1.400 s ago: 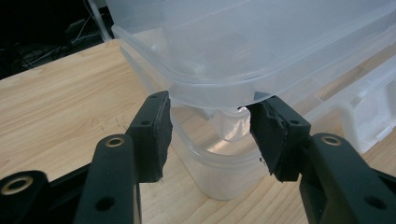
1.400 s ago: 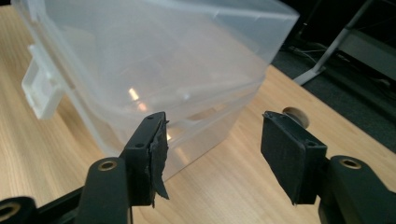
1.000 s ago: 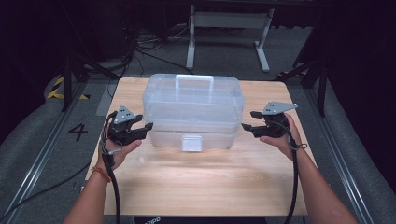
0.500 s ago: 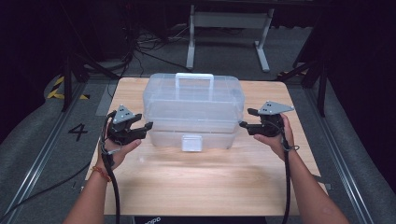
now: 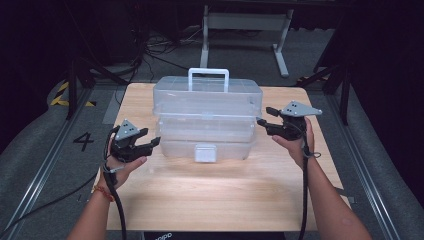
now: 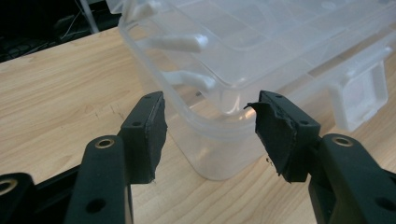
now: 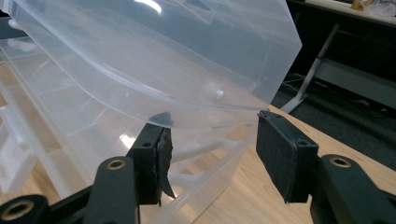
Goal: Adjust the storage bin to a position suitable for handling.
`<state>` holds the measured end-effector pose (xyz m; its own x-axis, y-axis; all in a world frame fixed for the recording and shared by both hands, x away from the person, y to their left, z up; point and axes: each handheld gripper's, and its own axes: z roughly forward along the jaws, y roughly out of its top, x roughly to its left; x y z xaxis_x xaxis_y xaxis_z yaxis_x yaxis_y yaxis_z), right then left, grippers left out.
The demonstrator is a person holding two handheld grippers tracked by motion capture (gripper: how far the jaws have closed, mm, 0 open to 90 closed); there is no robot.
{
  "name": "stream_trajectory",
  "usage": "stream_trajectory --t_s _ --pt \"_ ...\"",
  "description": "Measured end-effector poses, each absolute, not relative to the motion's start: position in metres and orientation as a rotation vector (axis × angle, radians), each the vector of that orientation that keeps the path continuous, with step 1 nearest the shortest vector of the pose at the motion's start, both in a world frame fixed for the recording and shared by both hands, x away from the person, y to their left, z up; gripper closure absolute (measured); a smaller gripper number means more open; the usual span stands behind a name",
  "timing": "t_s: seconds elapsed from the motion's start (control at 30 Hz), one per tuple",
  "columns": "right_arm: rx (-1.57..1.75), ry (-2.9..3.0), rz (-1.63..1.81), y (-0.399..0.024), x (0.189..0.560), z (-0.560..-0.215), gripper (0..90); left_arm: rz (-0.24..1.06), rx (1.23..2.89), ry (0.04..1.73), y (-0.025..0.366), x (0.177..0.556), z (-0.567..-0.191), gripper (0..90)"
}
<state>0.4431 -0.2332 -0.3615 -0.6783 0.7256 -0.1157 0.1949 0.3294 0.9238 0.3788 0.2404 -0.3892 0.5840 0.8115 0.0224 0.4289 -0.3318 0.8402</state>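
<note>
the box [image 5: 207,117] lid now stands raised; left gripper [image 5: 150,143] and right gripper [image 5: 264,122] both gape, gripping nothing, right just narrowing, left widening.

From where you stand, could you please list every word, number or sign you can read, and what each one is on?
"4": large dark digit on the grey floor left of the wooden table.
White lettering on the dark strip at the table's near edge: cut off and too blurred to read.
Clear plastic storage box: no readable label.
</note>
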Motion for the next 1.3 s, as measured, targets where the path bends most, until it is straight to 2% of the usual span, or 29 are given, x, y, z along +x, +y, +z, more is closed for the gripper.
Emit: stream_trajectory --t_s 0.4,0.8,1.3 --pt "0.783 2.032 1.354 -0.225 0.452 -0.350 50.2 0.559 2.010 0.987 0.244 0.369 -0.403 41.5" --pt "0.758 2.023 1.356 -0.220 0.461 -0.337 55.3 0.519 2.147 1.044 0.260 0.349 -0.443 39.1" --pt "0.775 2.009 1.356 -0.217 0.471 -0.327 55.8 0.398 2.176 1.087 0.273 0.334 -0.466 21.3"
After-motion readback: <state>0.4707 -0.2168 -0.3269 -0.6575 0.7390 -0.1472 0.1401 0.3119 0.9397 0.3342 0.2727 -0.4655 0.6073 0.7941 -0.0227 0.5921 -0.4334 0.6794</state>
